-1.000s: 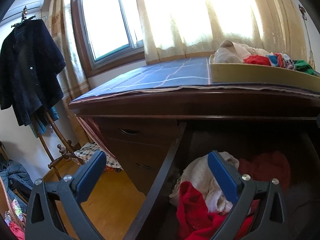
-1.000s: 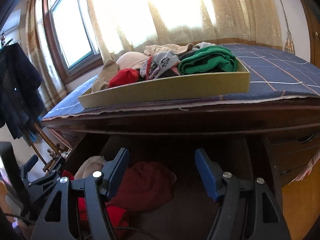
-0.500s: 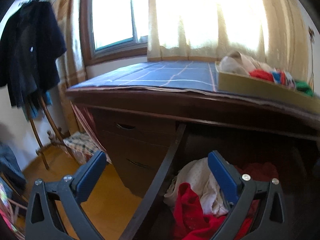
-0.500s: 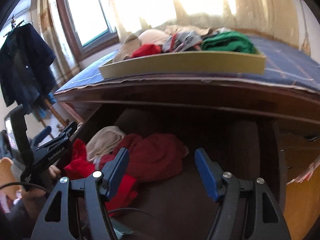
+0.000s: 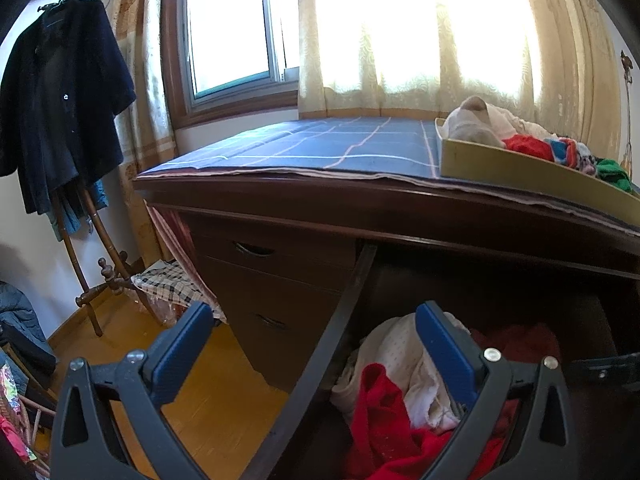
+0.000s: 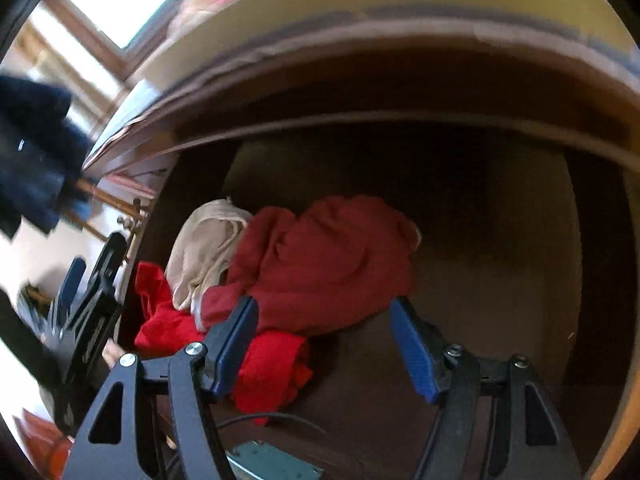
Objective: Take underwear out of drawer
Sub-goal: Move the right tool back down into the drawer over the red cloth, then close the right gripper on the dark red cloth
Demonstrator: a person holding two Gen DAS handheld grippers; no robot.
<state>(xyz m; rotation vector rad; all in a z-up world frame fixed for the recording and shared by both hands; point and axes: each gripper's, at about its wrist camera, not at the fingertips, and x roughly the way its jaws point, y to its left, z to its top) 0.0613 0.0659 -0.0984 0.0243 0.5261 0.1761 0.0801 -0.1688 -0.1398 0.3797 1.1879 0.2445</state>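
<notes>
Left wrist view first: the left gripper (image 5: 316,320) has its blue fingers (image 5: 178,350) wide apart with nothing between them, straddling the left side rail of the open drawer (image 5: 340,340). Inside the drawer, at its near left, there's a pile of underwear: a cream dotted piece (image 5: 404,356) with a bright red piece (image 5: 380,420) in front of it and a dark red one (image 5: 520,340) further right. Up on the desk (image 5: 360,208) lies a blue checked cloth (image 5: 340,144), and at the far right on it sits a yellow tray (image 5: 500,168) heaped with clothes. A dark jacket (image 5: 60,100) hangs on a wooden coat stand (image 5: 92,240) at the left, by the window (image 5: 232,28).

Right wrist view, a bit blurry: the right gripper (image 6: 324,320) points down into the drawer (image 6: 500,280), fingers (image 6: 236,336) apart and gripping nothing. The dark red underwear (image 6: 328,260) lies just past the fingertips, spread across the drawer's middle. The beige piece (image 6: 204,248) is on its left, and the bright red piece (image 6: 272,364) sits near, right behind the left finger. The left gripper (image 6: 88,292) shows at the drawer's left edge.
</notes>
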